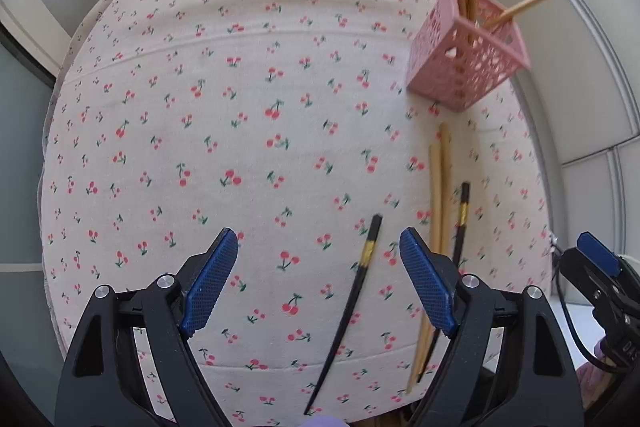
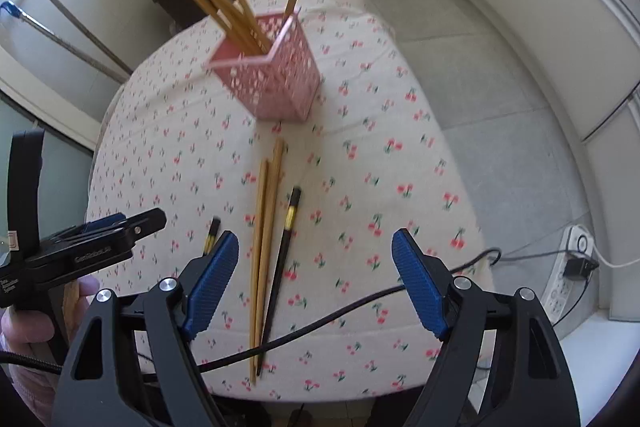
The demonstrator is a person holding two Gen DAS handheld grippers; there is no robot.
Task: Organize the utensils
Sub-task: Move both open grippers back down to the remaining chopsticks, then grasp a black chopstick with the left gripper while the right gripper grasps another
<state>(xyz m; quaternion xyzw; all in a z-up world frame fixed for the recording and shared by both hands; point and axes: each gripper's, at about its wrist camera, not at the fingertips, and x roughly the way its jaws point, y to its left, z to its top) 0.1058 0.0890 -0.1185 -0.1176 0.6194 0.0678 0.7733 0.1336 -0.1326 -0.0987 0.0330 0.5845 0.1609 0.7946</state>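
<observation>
Two black chopsticks: both flat on the bench; one (image 1: 352, 303) lies under the left gripper's gap, the other (image 2: 283, 259) just right of the loose bamboo pair.
Bamboo chopsticks, loose: two (image 2: 264, 251) side by side on the cloth, touching along their length, just in front of the basket.
Bamboo chopsticks, stored: about six (image 2: 224, 11) upright in the basket, one leaning apart from the bunch.
Basket: one pink perforated holder (image 2: 276, 83), standing near the far right side of the bench.
Left gripper (image 1: 318, 279): spread wide, nothing between its blue pads.
Right gripper (image 2: 316, 283): spread wide, holding nothing, above the loose sticks.
Bench: one, round, covered by a cream cherry-print tablecloth (image 1: 240, 87); a black cable (image 2: 340, 315) crosses its near edge.
Room: grey tiled floor (image 2: 472, 75), pale wall panels, one white power strip (image 2: 564, 279) on the floor, a long-handled mop (image 2: 60, 39) leaning at the left.
</observation>
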